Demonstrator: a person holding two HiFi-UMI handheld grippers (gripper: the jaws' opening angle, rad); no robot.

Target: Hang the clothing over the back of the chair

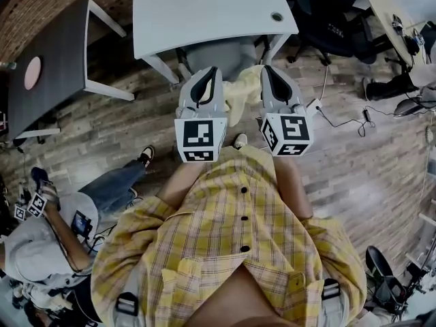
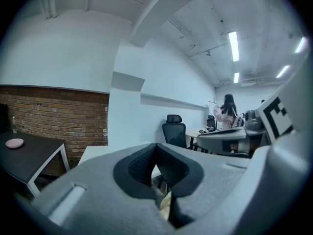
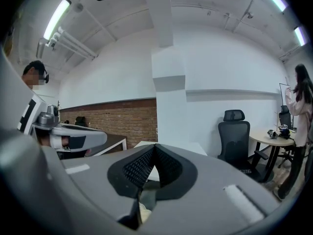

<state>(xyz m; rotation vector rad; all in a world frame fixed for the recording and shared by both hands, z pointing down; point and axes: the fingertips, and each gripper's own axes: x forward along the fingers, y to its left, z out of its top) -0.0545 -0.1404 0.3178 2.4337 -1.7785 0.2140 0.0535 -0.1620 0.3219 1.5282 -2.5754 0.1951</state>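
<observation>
Left gripper: fully closed, ribbed pads meeting at the tips, no cloth seen pinched between them. Right gripper: likewise closed tip to tip, with nothing visible in the bite. Held side by side, near a yellow plaid shirt, both aimed toward the far side of the scene at a white desk.

Clothing: pale yellow, bunched in the gap between the two claws, closer to the right one and running from beside its tip back toward the near side. Just beyond it, a grey chair tucked under the desk; cannot tell whether the cloth rests on the chair's back or only in front of it. In the left gripper view, a sliver of the same pale cloth below the closed jaws, not at their tips; in the right gripper view, a similar sliver low down beneath the jaws.

Farther off: a dark table at far left by a brick wall, and a black office chair at far right.
</observation>
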